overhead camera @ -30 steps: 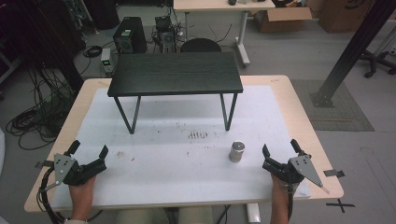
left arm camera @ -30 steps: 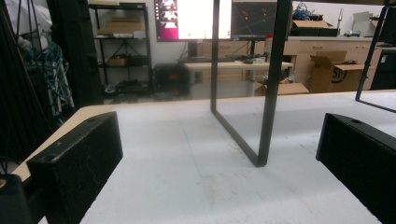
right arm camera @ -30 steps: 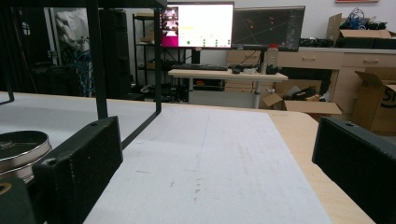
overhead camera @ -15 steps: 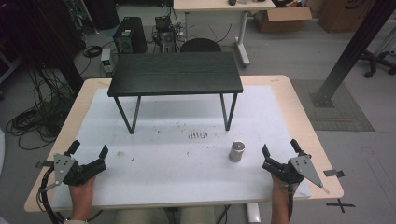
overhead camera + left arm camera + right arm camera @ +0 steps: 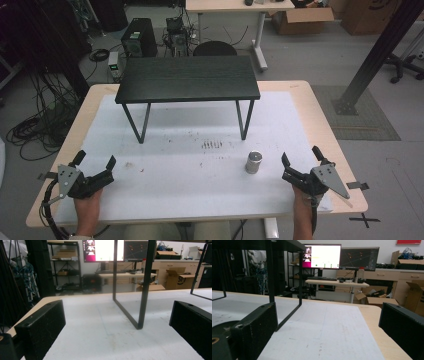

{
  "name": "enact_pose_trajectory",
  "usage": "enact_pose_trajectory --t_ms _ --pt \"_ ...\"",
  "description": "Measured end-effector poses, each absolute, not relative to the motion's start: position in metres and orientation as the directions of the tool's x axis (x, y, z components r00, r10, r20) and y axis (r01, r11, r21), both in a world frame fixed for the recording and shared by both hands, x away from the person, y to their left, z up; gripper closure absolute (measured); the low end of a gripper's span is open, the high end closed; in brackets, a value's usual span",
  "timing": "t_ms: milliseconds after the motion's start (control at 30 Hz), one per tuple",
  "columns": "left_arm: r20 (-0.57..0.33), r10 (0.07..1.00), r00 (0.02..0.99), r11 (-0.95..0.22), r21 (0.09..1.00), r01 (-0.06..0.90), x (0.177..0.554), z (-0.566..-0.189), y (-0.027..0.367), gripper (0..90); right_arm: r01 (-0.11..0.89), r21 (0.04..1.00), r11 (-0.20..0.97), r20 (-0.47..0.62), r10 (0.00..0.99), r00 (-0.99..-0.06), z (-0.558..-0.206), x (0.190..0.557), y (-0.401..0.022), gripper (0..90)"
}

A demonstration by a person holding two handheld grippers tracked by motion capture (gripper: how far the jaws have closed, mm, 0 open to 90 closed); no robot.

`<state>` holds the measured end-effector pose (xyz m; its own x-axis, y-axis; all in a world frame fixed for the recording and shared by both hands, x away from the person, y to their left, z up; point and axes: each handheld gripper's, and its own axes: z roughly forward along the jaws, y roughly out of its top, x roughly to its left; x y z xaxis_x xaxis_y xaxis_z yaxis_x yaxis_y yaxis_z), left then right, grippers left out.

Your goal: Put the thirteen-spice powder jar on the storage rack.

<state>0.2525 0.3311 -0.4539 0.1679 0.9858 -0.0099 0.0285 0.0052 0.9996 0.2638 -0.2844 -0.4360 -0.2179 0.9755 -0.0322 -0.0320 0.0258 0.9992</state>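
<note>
My left gripper (image 5: 95, 159) rests near the table's front left corner, jaws wide open with nothing between them. My right gripper (image 5: 300, 154) sits near the front right corner, also open and empty. A small metal cylinder (image 5: 254, 162) stands upright on the white mat (image 5: 190, 170), a short way left of the right gripper. In the left gripper view, the left gripper (image 5: 112, 315) faces a black leg (image 5: 143, 290) of the small black stand. In the right gripper view, the right gripper (image 5: 327, 315) looks along the mat, with the stand's legs (image 5: 271, 277) at the left.
A low black stand (image 5: 187, 79) on thin metal legs occupies the far half of the wooden table (image 5: 320, 115). Dark smudges (image 5: 212, 145) mark the mat's middle. Beyond the table are desks, monitors, cardboard boxes and cables on the floor.
</note>
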Motion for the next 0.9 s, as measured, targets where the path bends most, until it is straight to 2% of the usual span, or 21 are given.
enact_pose_trajectory --t_ms 900 --pt "-0.008 0.986 0.168 0.004 1.000 0.027 0.252 -0.454 0.331 0.9 -0.024 0.998 0.056 -0.061 0.920 -0.388 -0.391 0.254 -0.242 1.7"
